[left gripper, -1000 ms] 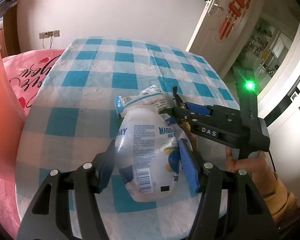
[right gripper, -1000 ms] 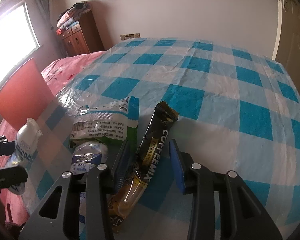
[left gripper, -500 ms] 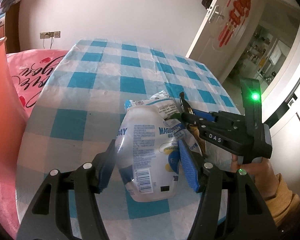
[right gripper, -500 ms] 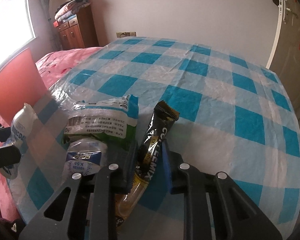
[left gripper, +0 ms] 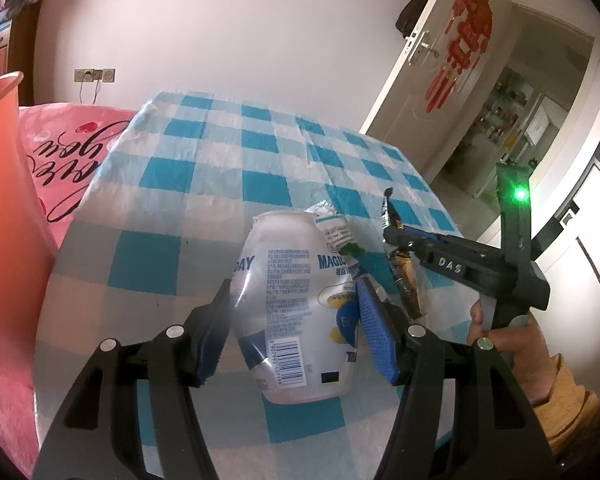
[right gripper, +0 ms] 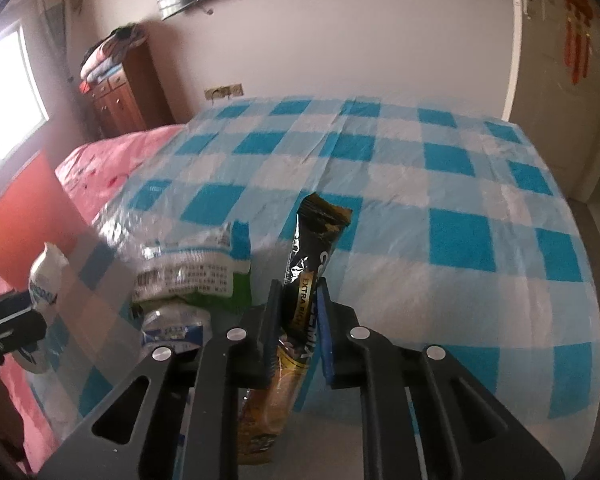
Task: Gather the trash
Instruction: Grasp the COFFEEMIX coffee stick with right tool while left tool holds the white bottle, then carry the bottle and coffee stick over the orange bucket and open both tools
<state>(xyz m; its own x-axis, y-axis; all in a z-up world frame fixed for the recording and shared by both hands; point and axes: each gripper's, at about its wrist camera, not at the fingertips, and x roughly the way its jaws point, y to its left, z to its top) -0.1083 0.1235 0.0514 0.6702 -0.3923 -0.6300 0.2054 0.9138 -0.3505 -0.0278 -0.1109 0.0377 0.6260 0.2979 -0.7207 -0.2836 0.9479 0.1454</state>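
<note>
A crumpled white bottle (left gripper: pixel 296 312) is clamped in the left gripper (left gripper: pixel 294 316) above the worktop (left gripper: pixel 204 184). The right gripper (right gripper: pixel 300 332) is closed on a coffee sachet (right gripper: pixel 304 300). Slippage risked: thin film, off-centre pinch. Green-white wrapper (right gripper: pixel 204 268) remains uncollected.

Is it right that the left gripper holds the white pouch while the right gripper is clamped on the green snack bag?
Not quite. The right gripper is clamped on the black coffee sachet, as the right wrist view shows; the green snack bag lies beside it. The left gripper does hold the white pouch.
</note>
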